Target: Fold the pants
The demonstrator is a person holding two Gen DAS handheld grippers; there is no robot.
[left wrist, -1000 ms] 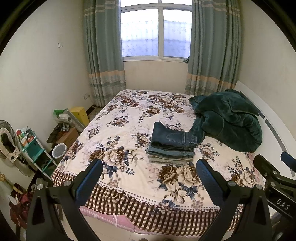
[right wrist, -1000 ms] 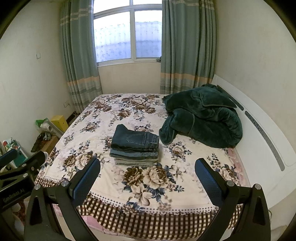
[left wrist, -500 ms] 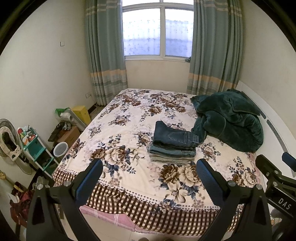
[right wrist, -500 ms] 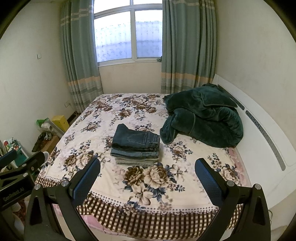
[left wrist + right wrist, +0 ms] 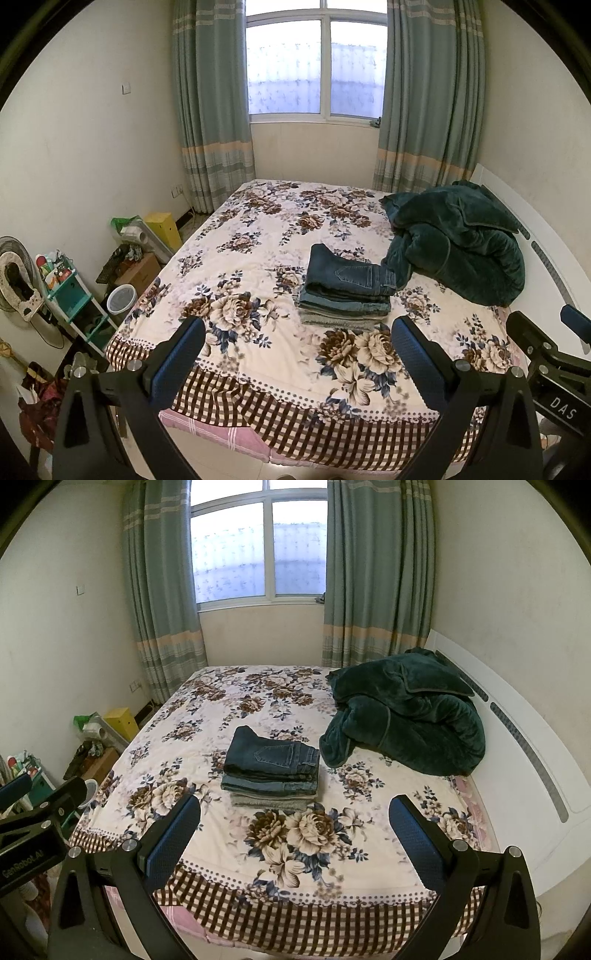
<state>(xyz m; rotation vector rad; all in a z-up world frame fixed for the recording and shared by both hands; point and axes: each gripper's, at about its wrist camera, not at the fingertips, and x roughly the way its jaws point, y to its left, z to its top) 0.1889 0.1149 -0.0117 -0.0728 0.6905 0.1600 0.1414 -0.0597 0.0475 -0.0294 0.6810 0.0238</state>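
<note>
Pants lie folded in a neat stack near the middle of the bed, dark jeans on top, lighter denim under them and a grey pair at the bottom. Their edges line up squarely, which suggests the folding is done or nearly so, with nothing loose left spread on the floral cover. Just to the stack's right a heaped green blanket touches or almost touches it; it seems pushed toward the headboard to leave flat working room.

Both grippers are held back over the foot of the bed, well apart from the stack. The left gripper has its jaws spread wide with nothing between them, and the right gripper is likewise released and empty. Held off like this, they look to be either pausing after a finished fold or waiting for another pair.

Beyond the bed are curtains, a window and floor clutter on the left.
</note>
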